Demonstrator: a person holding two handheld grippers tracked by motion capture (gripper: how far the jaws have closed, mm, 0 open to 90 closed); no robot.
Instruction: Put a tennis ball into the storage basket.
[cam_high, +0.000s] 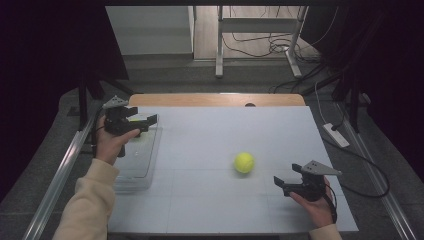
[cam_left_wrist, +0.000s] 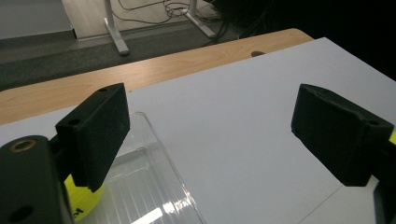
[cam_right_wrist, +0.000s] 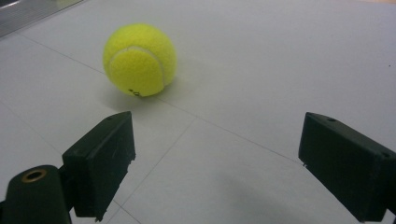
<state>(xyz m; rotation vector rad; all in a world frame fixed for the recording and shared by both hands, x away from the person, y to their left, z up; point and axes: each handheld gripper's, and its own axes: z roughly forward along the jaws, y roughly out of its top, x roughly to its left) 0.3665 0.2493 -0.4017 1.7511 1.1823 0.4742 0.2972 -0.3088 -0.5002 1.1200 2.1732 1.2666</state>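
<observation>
A yellow tennis ball (cam_high: 244, 162) lies on the white table top (cam_high: 225, 135), right of the middle. My right gripper (cam_high: 281, 185) rests low near the front right and points left toward it, open and empty. In the right gripper view the ball (cam_right_wrist: 139, 59) sits ahead and to the left, apart from the spread jaws of the gripper (cam_right_wrist: 217, 154). My left gripper (cam_high: 150, 121) hangs over the far end of a clear plastic tray (cam_high: 142, 165), open with nothing between its jaws. In the left gripper view a second yellow ball (cam_left_wrist: 86, 205) lies in the tray (cam_left_wrist: 154, 186), mostly hidden behind the left jaw of the gripper (cam_left_wrist: 210, 126).
A strip of wooden desk (cam_high: 215, 99) shows beyond the white top. Metal rails run along both sides of the table. A white power strip (cam_high: 336, 135) and cables lie on the floor at the right, with table legs (cam_high: 219, 45) beyond.
</observation>
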